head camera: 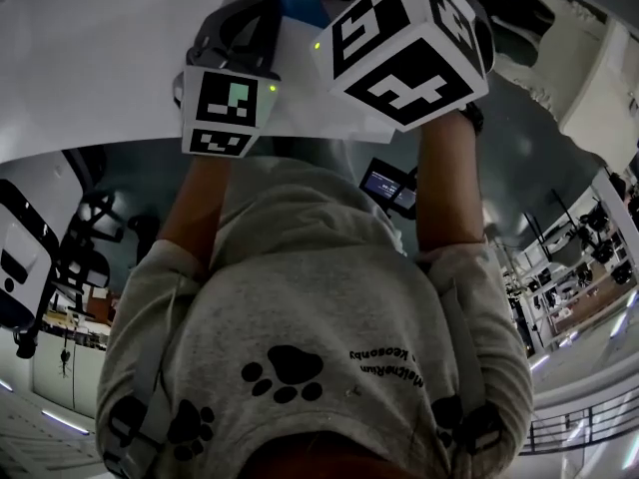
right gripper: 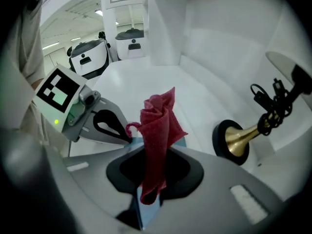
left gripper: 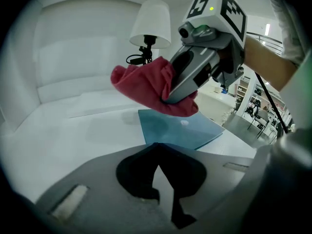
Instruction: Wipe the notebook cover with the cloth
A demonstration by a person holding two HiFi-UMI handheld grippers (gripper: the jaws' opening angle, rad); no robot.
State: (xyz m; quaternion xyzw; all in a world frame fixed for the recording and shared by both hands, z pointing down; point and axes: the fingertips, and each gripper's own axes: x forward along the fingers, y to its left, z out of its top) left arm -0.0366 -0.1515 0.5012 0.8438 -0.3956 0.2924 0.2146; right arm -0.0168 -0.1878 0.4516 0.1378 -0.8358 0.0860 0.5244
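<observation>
A blue notebook (left gripper: 178, 130) lies flat on the white table (left gripper: 73, 135). My left gripper (left gripper: 156, 147) sits low at its near corner, jaws closed together on that corner; in the right gripper view the left gripper (right gripper: 127, 138) has its tip at the notebook's edge (right gripper: 181, 141). My right gripper (left gripper: 168, 99) is shut on a bunched red cloth (left gripper: 141, 84) and hovers just over the notebook's far part; I cannot tell whether the cloth touches it. The cloth (right gripper: 158, 126) stands up out of the right gripper (right gripper: 155, 150). In the head view only the marker cubes (head camera: 404, 43) show clearly.
A table lamp with a white shade (left gripper: 151, 23) and a round brass base (right gripper: 233, 140) stands close behind the notebook, its black cord (right gripper: 268, 99) hanging beside it. White walls enclose the table at the back. White machines (right gripper: 90, 52) stand in the room beyond.
</observation>
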